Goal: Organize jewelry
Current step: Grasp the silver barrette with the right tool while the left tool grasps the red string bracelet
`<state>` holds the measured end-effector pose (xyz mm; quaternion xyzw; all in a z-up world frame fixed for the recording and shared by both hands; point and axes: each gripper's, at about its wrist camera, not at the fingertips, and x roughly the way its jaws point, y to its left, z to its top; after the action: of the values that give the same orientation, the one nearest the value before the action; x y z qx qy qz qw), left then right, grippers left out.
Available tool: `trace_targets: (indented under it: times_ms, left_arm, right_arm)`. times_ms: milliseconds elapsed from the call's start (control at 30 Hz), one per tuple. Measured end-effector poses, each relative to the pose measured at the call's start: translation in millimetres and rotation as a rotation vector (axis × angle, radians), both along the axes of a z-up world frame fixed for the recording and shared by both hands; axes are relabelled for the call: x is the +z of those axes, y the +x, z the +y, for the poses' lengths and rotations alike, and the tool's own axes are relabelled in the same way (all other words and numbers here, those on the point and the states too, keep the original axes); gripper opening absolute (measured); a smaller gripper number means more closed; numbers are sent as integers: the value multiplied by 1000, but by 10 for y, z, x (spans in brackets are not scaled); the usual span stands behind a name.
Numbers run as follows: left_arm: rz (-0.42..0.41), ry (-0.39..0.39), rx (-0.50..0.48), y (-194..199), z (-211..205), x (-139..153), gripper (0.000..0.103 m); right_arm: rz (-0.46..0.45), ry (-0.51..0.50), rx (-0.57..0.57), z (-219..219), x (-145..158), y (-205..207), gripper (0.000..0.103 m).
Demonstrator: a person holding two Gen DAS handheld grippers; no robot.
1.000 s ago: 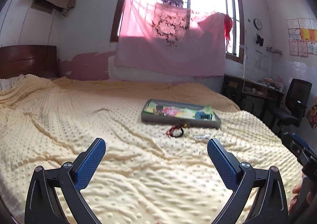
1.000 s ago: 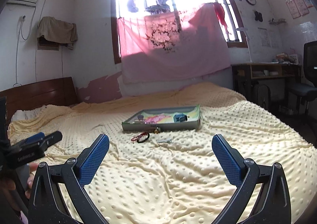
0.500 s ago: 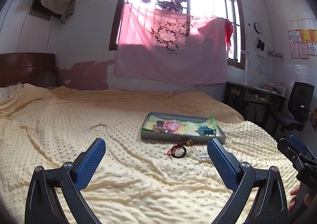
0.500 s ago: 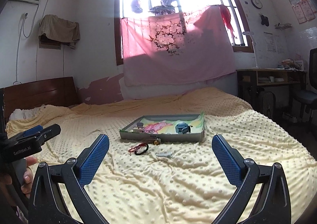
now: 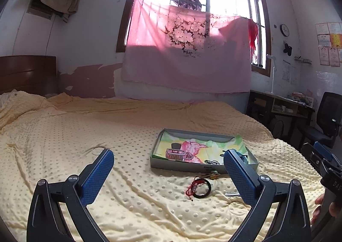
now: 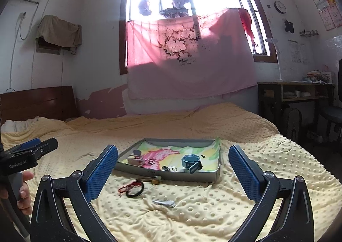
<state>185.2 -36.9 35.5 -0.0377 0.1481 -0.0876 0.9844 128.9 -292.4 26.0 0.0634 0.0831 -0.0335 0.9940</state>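
Observation:
A shallow grey tray [image 5: 192,166] [image 6: 168,174] with a colourful liner lies on the yellow bedspread and holds a watch [image 6: 190,161], a clip and small jewelry. In front of it lie a black ring bracelet with red cord [image 5: 199,187] [image 6: 133,188], a small gold piece [image 5: 211,176] [image 6: 155,181] and a silver clip [image 6: 163,202] [image 5: 232,194]. My left gripper [image 5: 168,165] and my right gripper [image 6: 173,164] are both open, empty, and hover short of these items.
The dotted yellow bedspread [image 5: 85,135] covers a wide bed. A dark wooden headboard [image 5: 25,73] stands at the left. A desk [image 6: 292,92] and an office chair [image 5: 325,122] stand at the right. A pink cloth [image 5: 188,60] hangs under the window.
Both grippers have moved forward toward the tray and loose jewelry, which now look larger. Both stay open and empty.

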Motion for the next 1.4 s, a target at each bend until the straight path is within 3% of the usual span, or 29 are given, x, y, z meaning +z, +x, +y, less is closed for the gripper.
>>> trace_targets:
  times_ms: [467,700,967,1000,1133,1400]
  left_arm:
    - [135,26,-25,756,-137,-570,103]
    - [272,66,-87,979,-242,-905,103]
    - [354,50,-179,1092,-318,-1115,102]
    - [358,49,-193,1096,-331,-1128,98]
    - [395,54,-233,1162,-385,-1203,78]
    - [466,43,-328,1320,-489,-1321,48]
  right_arm:
    - [136,21,10,-119,-578,777,102]
    - [311,48,102,-134,-892,1032,102]
    - [392,55,195,-56,-1123,1129,101]
    - [398,57,202,-53,-1142,1143,99]
    - [428,66,225,-39,-1211,1199,74]
    - [467,74,280,8,-1299,1274,61]
